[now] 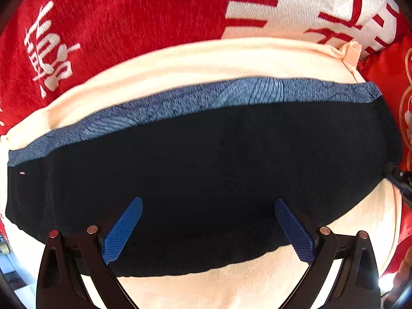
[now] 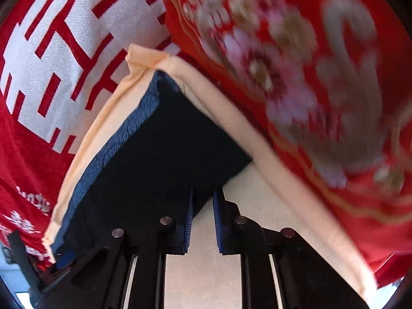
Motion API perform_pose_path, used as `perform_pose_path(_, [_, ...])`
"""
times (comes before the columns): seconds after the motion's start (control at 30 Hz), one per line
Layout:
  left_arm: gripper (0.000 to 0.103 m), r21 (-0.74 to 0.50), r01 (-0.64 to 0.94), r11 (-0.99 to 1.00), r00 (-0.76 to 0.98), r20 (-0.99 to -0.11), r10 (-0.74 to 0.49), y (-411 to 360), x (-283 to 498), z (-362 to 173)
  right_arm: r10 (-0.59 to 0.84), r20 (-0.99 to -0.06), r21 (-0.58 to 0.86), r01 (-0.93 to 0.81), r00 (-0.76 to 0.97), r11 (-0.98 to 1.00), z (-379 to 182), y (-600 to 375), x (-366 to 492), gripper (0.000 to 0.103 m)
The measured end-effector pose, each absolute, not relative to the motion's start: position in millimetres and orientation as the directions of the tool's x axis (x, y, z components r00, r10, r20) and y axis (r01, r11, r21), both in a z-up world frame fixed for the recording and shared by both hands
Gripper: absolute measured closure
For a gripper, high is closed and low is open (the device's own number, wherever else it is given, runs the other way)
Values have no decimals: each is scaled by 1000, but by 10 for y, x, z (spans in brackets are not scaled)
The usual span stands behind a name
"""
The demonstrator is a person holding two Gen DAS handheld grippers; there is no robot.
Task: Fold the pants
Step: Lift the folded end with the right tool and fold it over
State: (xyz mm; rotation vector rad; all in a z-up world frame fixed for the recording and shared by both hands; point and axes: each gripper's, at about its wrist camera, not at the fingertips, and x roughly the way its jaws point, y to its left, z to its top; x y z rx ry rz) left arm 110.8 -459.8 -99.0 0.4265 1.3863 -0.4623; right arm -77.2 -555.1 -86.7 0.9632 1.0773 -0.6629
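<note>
Black pants [image 1: 206,154] with a blue patterned waistband [image 1: 206,97] lie folded flat on a cream cloth [image 1: 180,61]. My left gripper [image 1: 208,202] points straight down over the middle of the black fabric, jaws wide open, nothing between its blue pads [image 1: 123,229]. In the right wrist view the pants [image 2: 154,154] run away to the upper left, waistband [image 2: 121,139] along their left side. My right gripper [image 2: 203,193] is shut on the pants' near corner, with black fabric pinched between the fingertips. The right gripper's tip [image 1: 399,180] also shows at the pants' right end.
The cream cloth [image 2: 257,206] rests on a red blanket with white characters [image 1: 128,13] [image 2: 51,51]. A red cover with a floral pattern [image 2: 309,77] borders the cream cloth on the right, also seen as a red cover [image 1: 404,103] at the left view's edge.
</note>
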Motion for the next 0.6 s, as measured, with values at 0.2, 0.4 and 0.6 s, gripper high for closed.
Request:
perform_pose_path(0.2, [0, 19, 545, 838, 131, -989, -63, -4883, 1148, -1000, -78, -944, 233, 816, 320, 530, -660, -5498, -701, 79])
perform_pose_path(0.4, [0, 4, 529, 848, 106, -992, -62, -5068, 1072, -1198, -79, -923, 245, 734, 376, 633, -450, -5402, -591, 77])
perform_pose_path(0.6, [0, -4, 544, 839, 115, -990, -79, -5302, 993, -1204, -65, -960, 198, 827, 272, 525, -761, -5581, -802, 64])
